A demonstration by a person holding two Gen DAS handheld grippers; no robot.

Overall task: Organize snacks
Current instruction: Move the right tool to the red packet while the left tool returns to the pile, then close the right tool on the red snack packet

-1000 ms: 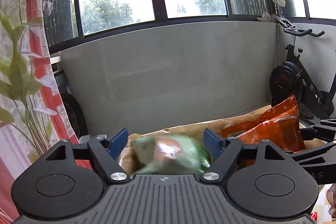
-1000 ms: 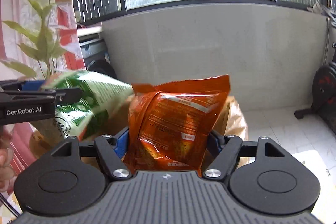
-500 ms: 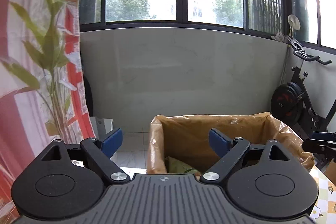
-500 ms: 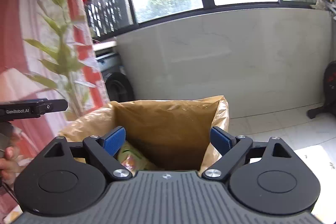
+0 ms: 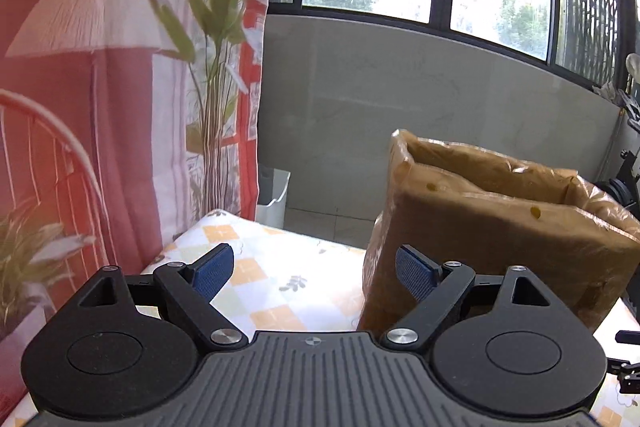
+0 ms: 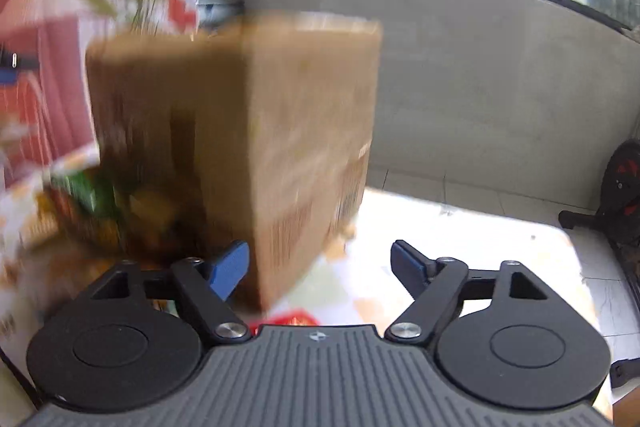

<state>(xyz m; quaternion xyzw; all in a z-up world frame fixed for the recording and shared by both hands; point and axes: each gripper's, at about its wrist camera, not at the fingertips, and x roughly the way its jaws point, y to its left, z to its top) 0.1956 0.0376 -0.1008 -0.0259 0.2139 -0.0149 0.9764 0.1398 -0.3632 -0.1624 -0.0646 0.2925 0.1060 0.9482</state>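
Observation:
A brown cardboard box [image 5: 496, 227] lined with clear plastic stands on the patterned tablecloth [image 5: 276, 279]; its inside is hidden from here. My left gripper [image 5: 314, 273] is open and empty, low over the table to the left of the box. In the blurred right wrist view the box [image 6: 280, 147] stands close ahead, and my right gripper [image 6: 320, 267] is open and empty in front of its near corner. Green and orange snack packs [image 6: 92, 199] lie blurred on the table left of the box. A red pack [image 6: 292, 319] shows just under the right gripper.
A red and white curtain [image 5: 120, 107] hangs on the left. A grey wall and windows [image 5: 400, 107] are behind the table. A white bin [image 5: 274, 195] stands on the floor beyond the table edge. An exercise bike [image 6: 616, 195] is at the right.
Both grippers let their snack packs drop into the box and opened, then drew back and down to table height. The box now stands above both cameras' line of sight.

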